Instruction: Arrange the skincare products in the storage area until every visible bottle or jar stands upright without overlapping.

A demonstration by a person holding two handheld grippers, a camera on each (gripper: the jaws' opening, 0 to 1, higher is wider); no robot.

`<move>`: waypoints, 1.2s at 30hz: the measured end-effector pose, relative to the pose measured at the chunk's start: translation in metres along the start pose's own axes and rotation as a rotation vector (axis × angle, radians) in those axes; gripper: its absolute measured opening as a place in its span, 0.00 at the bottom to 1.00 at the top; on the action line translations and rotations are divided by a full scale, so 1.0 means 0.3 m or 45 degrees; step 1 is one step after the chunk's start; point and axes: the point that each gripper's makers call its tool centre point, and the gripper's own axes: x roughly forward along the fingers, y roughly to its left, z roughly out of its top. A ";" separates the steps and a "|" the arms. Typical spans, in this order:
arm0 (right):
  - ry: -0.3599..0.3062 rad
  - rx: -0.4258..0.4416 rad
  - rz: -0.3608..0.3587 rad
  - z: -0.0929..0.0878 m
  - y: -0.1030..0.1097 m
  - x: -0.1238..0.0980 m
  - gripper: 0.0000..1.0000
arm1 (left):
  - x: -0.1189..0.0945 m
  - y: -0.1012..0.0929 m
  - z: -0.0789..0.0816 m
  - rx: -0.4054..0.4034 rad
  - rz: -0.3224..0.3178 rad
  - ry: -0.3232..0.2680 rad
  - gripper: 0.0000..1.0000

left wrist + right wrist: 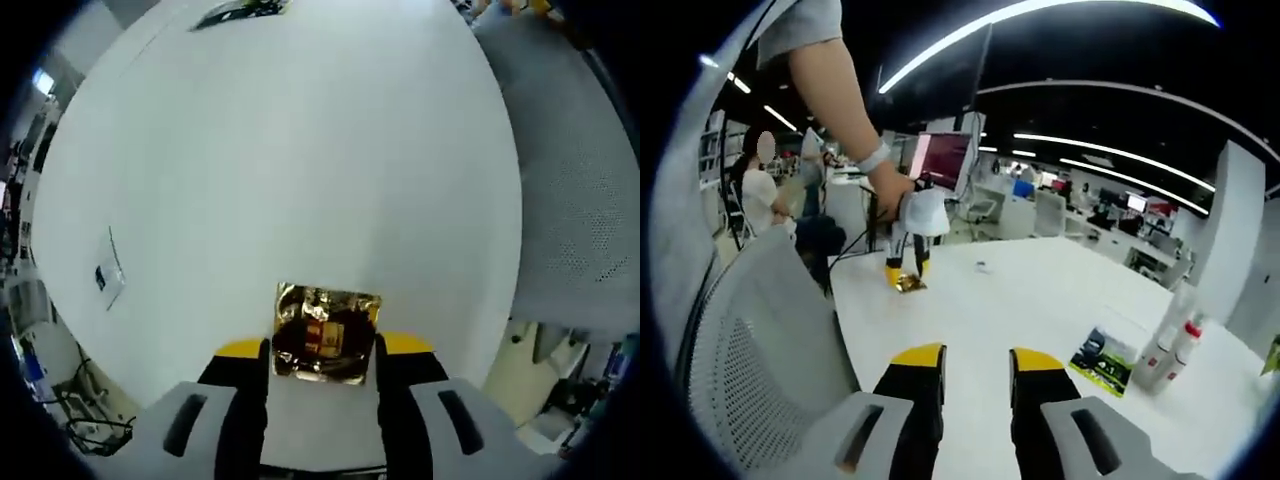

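Fingers (370,365) of your left gripper (322,352) pinch a gold-capped jar (326,335) low in frame, lifted above the white bench (300,150) for placing. Your right gripper (975,372) hangs parted, empty; bottles (1168,355) and a dark packet (1105,358) wait at lower right.

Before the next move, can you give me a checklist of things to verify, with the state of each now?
1. Left hand-held gripper has hold of the gold packet: ok, both jaws press its sides.
2. Packet close to the white table: ok; touching or not, cannot tell.
3. Right hand-held gripper is free: ok, jaws apart, nothing between them.
4. White bottles upright: ok, two stand side by side; touching or not, cannot tell.
5. Green-and-black packet upright: not ok, it looks tilted beside the bottles.
6. Table around the gold packet free: ok in the left gripper view.
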 end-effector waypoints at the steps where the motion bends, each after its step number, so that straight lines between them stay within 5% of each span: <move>1: -0.002 0.001 -0.002 0.001 -0.001 -0.001 0.18 | 0.001 0.003 0.000 -0.021 0.003 0.010 0.36; 11: -0.007 -0.001 -0.005 0.005 -0.004 -0.005 0.14 | 0.000 -0.014 -0.004 -0.016 0.024 0.052 0.28; 14: -0.009 0.011 -0.007 0.005 -0.008 -0.007 0.14 | 0.002 -0.033 -0.006 0.015 0.014 0.064 0.20; 16: -0.013 0.021 -0.006 0.007 -0.010 -0.007 0.14 | 0.005 -0.036 0.008 -0.001 0.033 0.018 0.01; 18: -0.016 0.022 0.001 0.008 -0.006 -0.007 0.14 | -0.002 -0.030 0.020 -0.065 0.071 -0.002 0.00; 20: -0.015 0.017 0.008 0.009 -0.002 -0.006 0.14 | -0.006 -0.066 0.038 -0.108 0.026 -0.021 0.00; 25: -0.040 0.077 0.017 0.017 -0.010 -0.013 0.14 | -0.060 -0.127 0.173 -0.141 0.015 -0.200 0.00; 30: -0.074 0.168 0.032 0.028 -0.019 -0.021 0.15 | -0.192 -0.209 0.446 -0.255 -0.011 -0.563 0.00; 33: -0.066 0.198 0.084 0.022 0.005 -0.019 0.11 | -0.245 -0.266 0.537 -0.271 -0.022 -0.653 0.00; 36: -0.064 0.191 0.127 0.023 0.029 -0.018 0.09 | -0.262 -0.305 0.579 -0.215 -0.020 -0.664 0.00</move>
